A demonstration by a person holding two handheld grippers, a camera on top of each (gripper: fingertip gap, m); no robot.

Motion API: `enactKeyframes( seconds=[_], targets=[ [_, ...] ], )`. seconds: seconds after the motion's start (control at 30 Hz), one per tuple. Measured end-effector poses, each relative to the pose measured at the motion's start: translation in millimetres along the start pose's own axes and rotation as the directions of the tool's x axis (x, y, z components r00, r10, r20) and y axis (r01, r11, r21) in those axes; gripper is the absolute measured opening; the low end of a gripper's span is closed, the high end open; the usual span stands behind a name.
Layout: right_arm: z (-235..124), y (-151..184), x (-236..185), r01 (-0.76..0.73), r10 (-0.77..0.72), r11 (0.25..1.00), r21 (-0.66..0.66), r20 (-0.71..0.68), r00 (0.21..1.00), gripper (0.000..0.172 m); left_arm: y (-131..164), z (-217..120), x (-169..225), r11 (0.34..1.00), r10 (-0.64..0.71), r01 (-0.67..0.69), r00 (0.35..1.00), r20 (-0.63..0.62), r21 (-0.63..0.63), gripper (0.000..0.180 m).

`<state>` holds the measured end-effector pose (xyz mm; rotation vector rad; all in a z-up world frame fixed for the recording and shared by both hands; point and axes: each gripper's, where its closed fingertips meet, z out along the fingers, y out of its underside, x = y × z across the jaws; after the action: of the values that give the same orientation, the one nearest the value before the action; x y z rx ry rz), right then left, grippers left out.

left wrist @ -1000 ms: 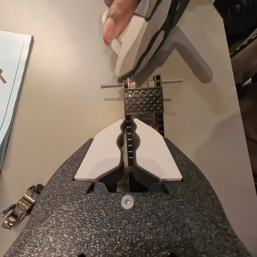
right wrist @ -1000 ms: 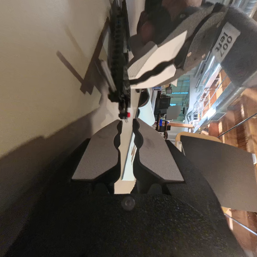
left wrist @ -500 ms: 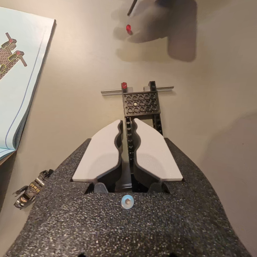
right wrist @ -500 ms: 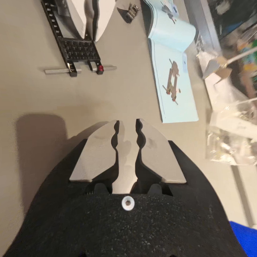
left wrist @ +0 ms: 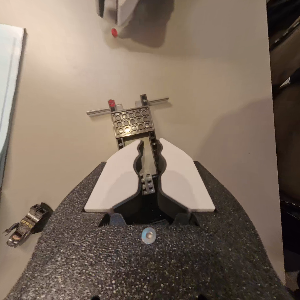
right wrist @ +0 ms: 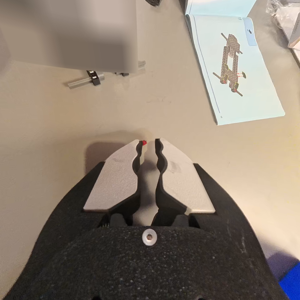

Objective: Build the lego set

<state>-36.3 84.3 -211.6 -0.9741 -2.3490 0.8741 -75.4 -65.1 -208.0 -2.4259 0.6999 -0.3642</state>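
In the left wrist view a black brick frame (left wrist: pixel 132 122) lies flat on the beige table, with a grey axle (left wrist: pixel 97 112) across its far end and a small red piece (left wrist: pixel 111 102) on its far left corner. My left gripper (left wrist: pixel 150 141) is open over the frame's near part. The frame's right beam runs between the fingers close to the right pad, and the left pad stands clear of it. My right gripper (right wrist: pixel 148 140) is open, tips low at the table. A loose small red piece (right wrist: pixel 144 142) sits between them beside the left fingertip, with a gap to the right pad. That piece also shows in the left wrist view (left wrist: pixel 114 32).
An open light-blue booklet (right wrist: pixel 235 65) lies on the table, at the left edge of the left wrist view (left wrist: pixel 9 81). A small dark toy figure (left wrist: pixel 24 225) lies beside my left gripper. Clear plastic bags (right wrist: pixel 284 16) lie past the booklet. The table edge (left wrist: pixel 269 113) runs along the right. The grippers' ends are close to 15 cm from one another. The small red piece (left wrist: pixel 111 102) sits 6 cm or so from the ends of my left fingers. Between my left fingertips and the grey axle (left wrist: pixel 97 112) there is roughly 7 cm.
My left gripper opened off the frame's left beam and shifted; the right beam now lies between its fingers. My right gripper swung from the frame's end down around the loose red piece.
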Motion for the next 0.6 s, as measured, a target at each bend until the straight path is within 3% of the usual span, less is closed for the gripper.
enactKeyframes(
  seconds=[0.33, 0.6],
  targets=[
    [11, 6, -3, 0.007, -0.006, 0.999, -0.041, 0.026, 1.0, 0.013, -4, 7, 0, 1.0, 0.003, -0.003, 1.0, 0.002, 0.013, 0.014],
    [15, 2, -3, 0.051, -0.052, 0.998, -0.04, -0.001, 0.999, 0.006, -20, 0, -5, 0.992, -0.014, 0.012, 1.0, 0.017, 0.122, 0.014]
  ],
)
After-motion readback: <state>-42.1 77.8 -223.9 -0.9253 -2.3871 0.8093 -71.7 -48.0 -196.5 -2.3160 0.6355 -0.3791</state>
